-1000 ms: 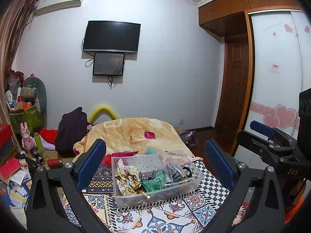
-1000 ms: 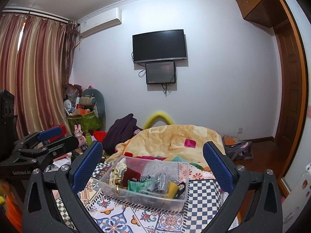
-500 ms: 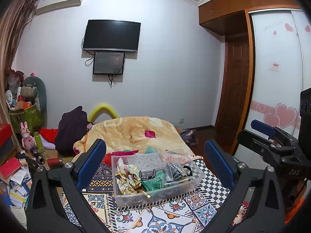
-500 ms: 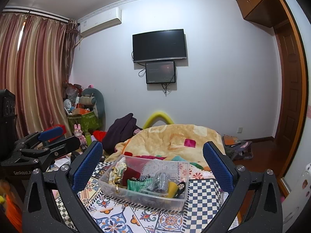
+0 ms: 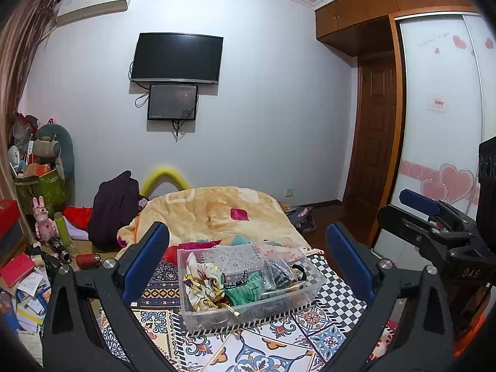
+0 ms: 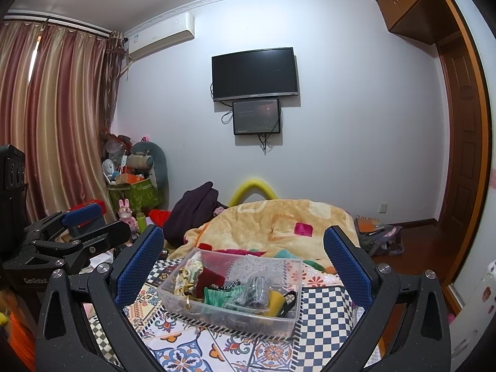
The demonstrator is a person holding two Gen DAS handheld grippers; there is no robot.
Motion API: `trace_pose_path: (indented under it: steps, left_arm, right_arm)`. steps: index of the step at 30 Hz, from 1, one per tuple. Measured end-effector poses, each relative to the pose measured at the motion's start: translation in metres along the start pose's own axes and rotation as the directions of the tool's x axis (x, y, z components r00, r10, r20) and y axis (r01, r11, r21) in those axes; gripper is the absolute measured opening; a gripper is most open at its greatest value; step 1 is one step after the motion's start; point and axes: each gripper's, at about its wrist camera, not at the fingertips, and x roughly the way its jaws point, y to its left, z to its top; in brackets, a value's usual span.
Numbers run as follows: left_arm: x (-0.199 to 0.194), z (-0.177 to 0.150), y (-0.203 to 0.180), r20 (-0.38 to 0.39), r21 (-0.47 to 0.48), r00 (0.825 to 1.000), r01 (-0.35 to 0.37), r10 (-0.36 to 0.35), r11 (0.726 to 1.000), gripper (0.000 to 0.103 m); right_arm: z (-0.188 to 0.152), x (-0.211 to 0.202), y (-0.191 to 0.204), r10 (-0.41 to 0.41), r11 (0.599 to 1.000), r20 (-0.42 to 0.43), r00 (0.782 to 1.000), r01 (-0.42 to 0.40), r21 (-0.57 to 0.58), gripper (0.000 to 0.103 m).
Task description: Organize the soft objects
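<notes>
A clear plastic bin [image 5: 279,305] stands on a patterned cloth, also in the right wrist view [image 6: 279,317]. It holds soft items: a floral scarf [image 5: 201,282], a green cloth [image 5: 248,288], a dark red piece [image 6: 210,277] and a yellow one [image 6: 276,302]. My left gripper [image 5: 246,254] is open and empty, held above and before the bin. My right gripper [image 6: 243,254] is open and empty too, likewise above the bin. Each gripper shows at the edge of the other's view.
A bed with a yellow blanket [image 5: 217,210] lies behind the bin. A dark garment [image 5: 114,204] is heaped at its left. Clutter, a pink bunny [image 5: 42,220] and a green basket [image 6: 136,195] fill the left floor. A bag [image 6: 378,235] lies by the door.
</notes>
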Motion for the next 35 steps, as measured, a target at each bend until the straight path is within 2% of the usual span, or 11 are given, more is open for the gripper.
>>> trace_pose_path:
  steps: [35]
  left_arm:
    - [-0.0043, 0.0027, -0.0006, -0.003, 0.006, 1.0, 0.026, -0.026, 1.0, 0.103]
  right_arm:
    - [0.0019, 0.0, 0.0012, -0.003, 1.0, -0.008, 1.0, 0.003, -0.007, 0.103]
